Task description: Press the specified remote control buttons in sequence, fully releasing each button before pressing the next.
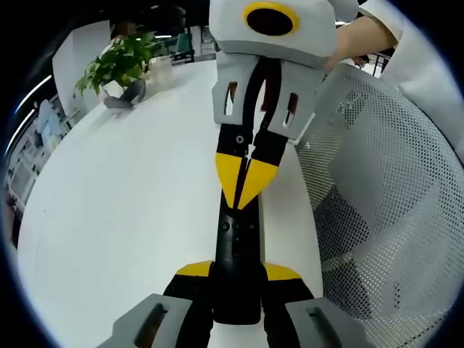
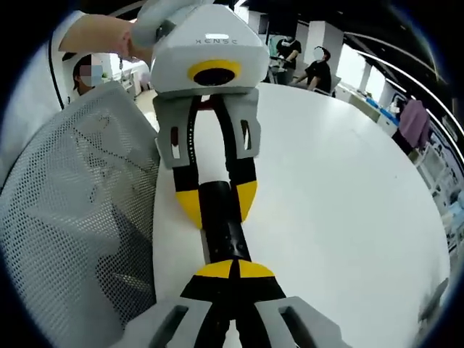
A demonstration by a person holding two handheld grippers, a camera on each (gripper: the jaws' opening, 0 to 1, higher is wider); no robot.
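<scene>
On the round white desk [image 1: 123, 210], the left gripper [image 1: 239, 274] clamps the slim black remote control [image 1: 238, 254]; the right gripper's [image 2: 233, 270] fingers, seemingly closed, touch it. A potted green plant [image 1: 119, 65] stands beyond.

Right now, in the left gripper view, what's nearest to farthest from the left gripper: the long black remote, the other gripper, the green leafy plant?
1. Long black remote, between the left gripper's jaws.
2. Right gripper, yellow tips over the remote, just ahead.
3. Green leafy plant, far across the white table, upper left.

Grey-white tool [image 1: 245, 175] bodies, yellow-tipped black jaws, seemingly screwed.
</scene>
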